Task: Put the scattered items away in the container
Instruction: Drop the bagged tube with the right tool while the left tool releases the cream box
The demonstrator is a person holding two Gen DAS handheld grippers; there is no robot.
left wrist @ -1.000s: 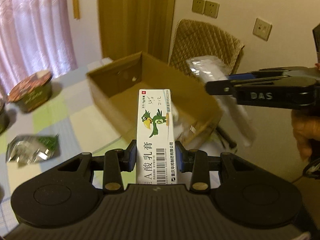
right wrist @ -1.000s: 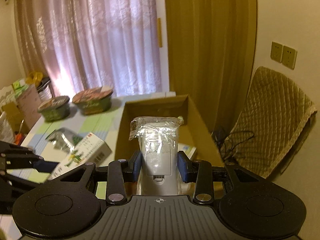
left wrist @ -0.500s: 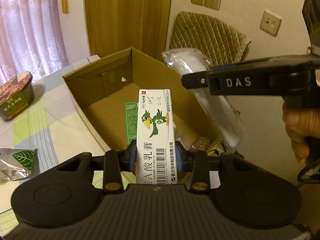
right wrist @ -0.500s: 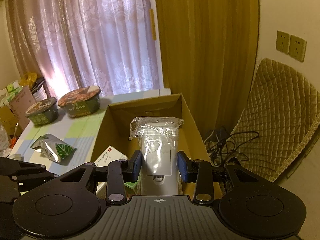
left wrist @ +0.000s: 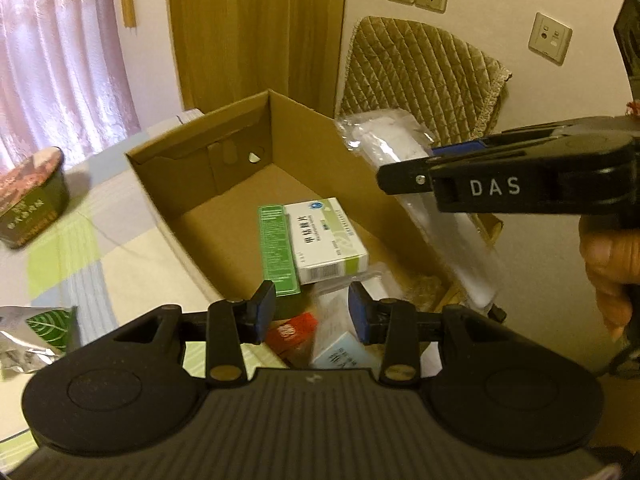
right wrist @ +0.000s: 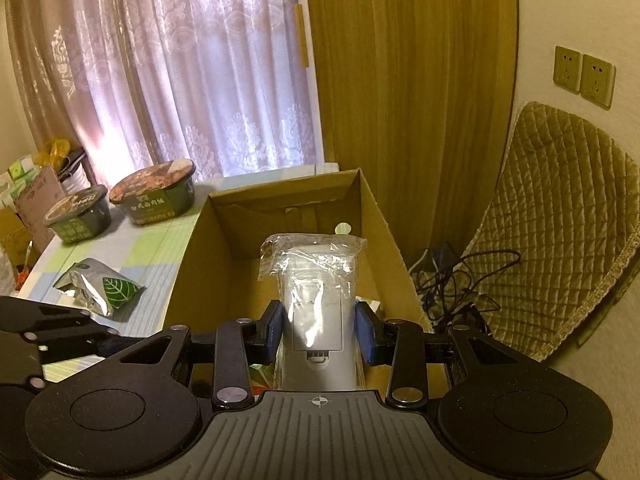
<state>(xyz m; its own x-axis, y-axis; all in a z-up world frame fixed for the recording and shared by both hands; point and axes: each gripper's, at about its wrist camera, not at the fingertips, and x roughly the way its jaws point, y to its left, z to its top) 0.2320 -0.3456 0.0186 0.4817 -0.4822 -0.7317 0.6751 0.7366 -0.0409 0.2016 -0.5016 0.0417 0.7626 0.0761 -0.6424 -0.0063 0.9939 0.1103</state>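
Parrot carton gone from left tongs; wrapped device points boxward.

The left gripper is held level with its jaws spread apart; nothing sits between the blue pads. The right gripper is held level and points forward, its blue pads pressed against both sides of a plastic-wrapped white device. In the left wrist view the right gripper extends in from the right edge, seen side-on. The person's right hand is wrapped around its handle, fingers curled beneath the black body.
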